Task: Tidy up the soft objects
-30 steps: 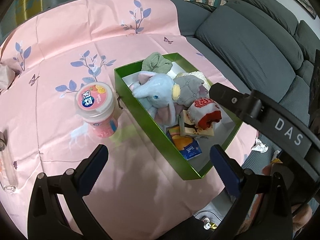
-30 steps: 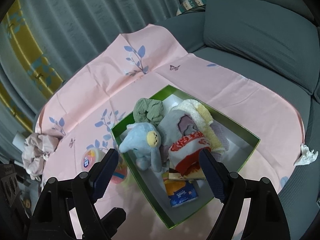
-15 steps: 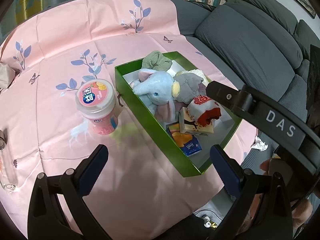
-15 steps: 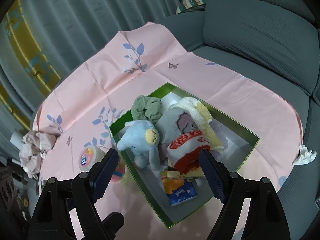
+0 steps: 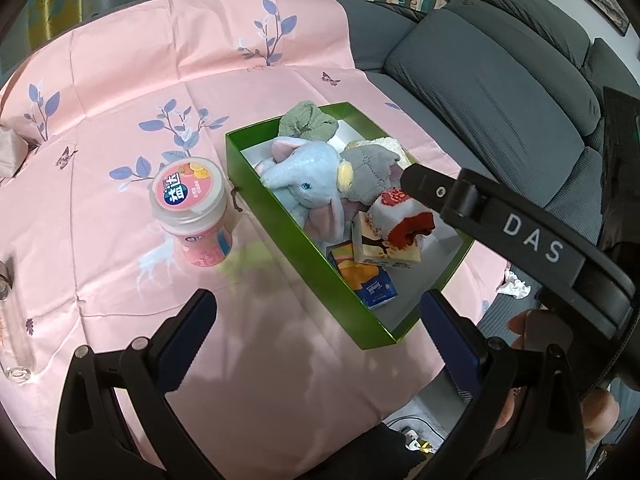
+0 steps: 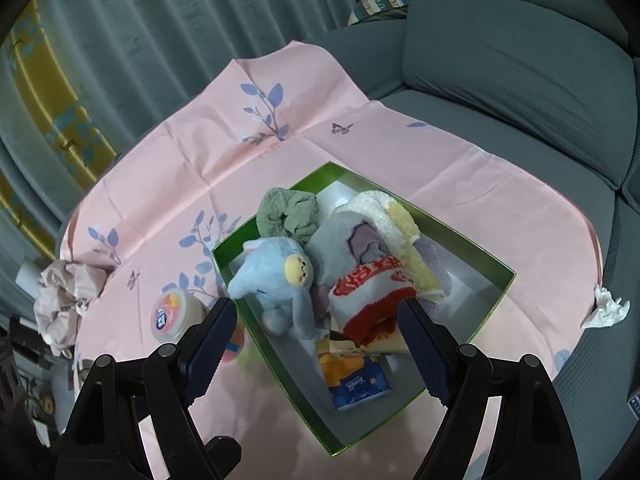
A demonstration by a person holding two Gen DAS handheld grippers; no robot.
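Note:
A green box (image 5: 296, 248) (image 6: 248, 230) on the pink cloth holds a blue plush elephant (image 5: 308, 184) (image 6: 272, 276), a green cloth (image 5: 308, 120) (image 6: 288, 216), a grey cloth (image 5: 368, 172) (image 6: 340, 244), a cream towel (image 6: 384, 212), a red-and-white sock (image 5: 400, 216) (image 6: 372, 296) and tissue packs (image 5: 368, 280) (image 6: 352, 380). My left gripper (image 5: 318, 312) is open and empty, above the box's near corner. My right gripper (image 6: 316, 316) hovers open over the box, holding nothing. Its black arm (image 5: 520, 232) crosses the right of the left wrist view.
A pink lidded jar (image 5: 192, 208) (image 6: 172, 316) stands left of the box. A glass bottle (image 5: 12, 320) lies at the far left, a crumpled cloth (image 6: 64, 296) at the cloth's edge. A grey sofa (image 5: 500, 80) borders the right. A crumpled tissue (image 6: 606, 308) lies there.

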